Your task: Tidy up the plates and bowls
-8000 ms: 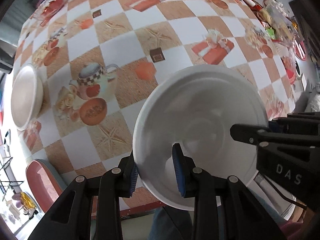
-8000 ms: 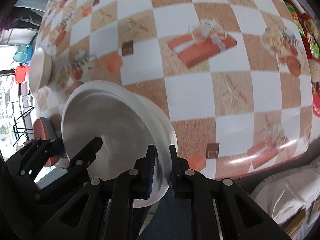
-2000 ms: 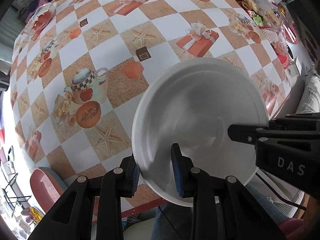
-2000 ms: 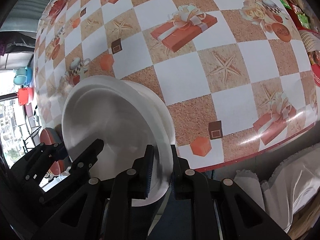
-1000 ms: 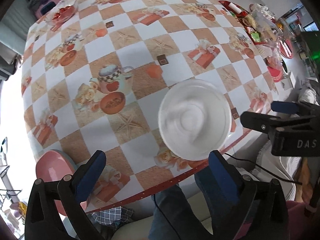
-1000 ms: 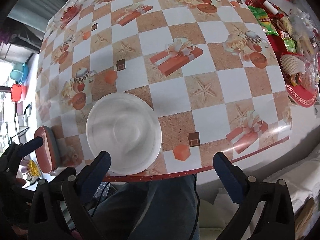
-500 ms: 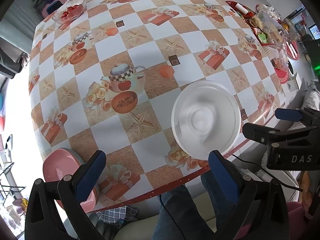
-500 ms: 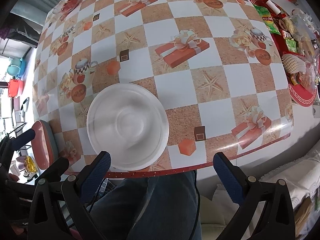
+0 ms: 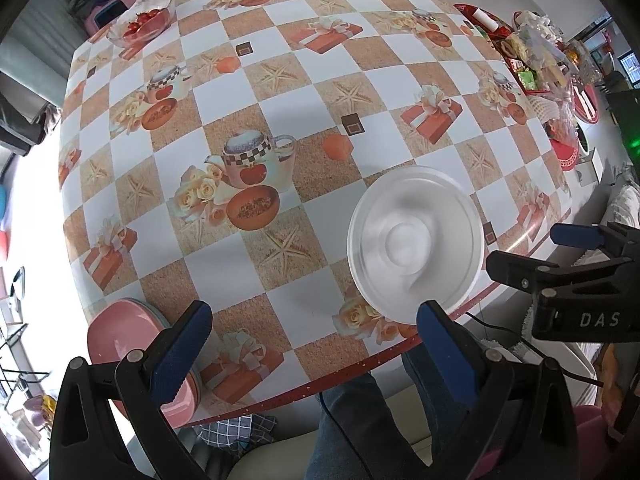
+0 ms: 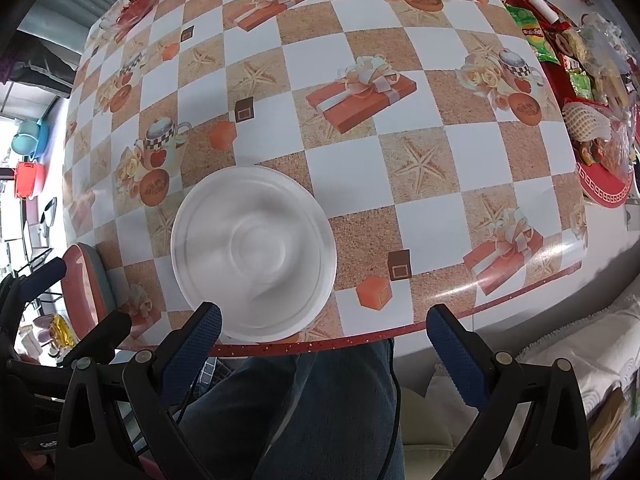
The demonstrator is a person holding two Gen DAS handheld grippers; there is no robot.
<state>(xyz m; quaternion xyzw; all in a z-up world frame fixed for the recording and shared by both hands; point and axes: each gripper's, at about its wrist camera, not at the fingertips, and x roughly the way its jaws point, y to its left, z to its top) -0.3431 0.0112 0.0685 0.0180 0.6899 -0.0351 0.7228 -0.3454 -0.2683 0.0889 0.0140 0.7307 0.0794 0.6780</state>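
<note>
Two grippers, left gripper [image 9: 312,344] and right gripper [image 10: 320,340], both hang with fingers spread wide, holding nothing. The white bowl [image 10: 254,256] sits on the checkered tablecloth [image 10: 360,152] near its front edge, pink plates [image 9: 120,340] off to the left.

Your worktop [image 9: 248,272] wears a checked cloth of white and sandy squares printed with gift boxes, starfish and teacups, edged by a red rim. A white bowl [image 9: 416,250] sits upright close to the near edge in front of you. To your left, pink plates [image 9: 120,336] lie stacked at the near corner. A glass dish of red fruit [image 9: 144,24] rests at the far left corner. Red trays of packaged snacks [image 10: 576,60] crowd the right side.
</note>
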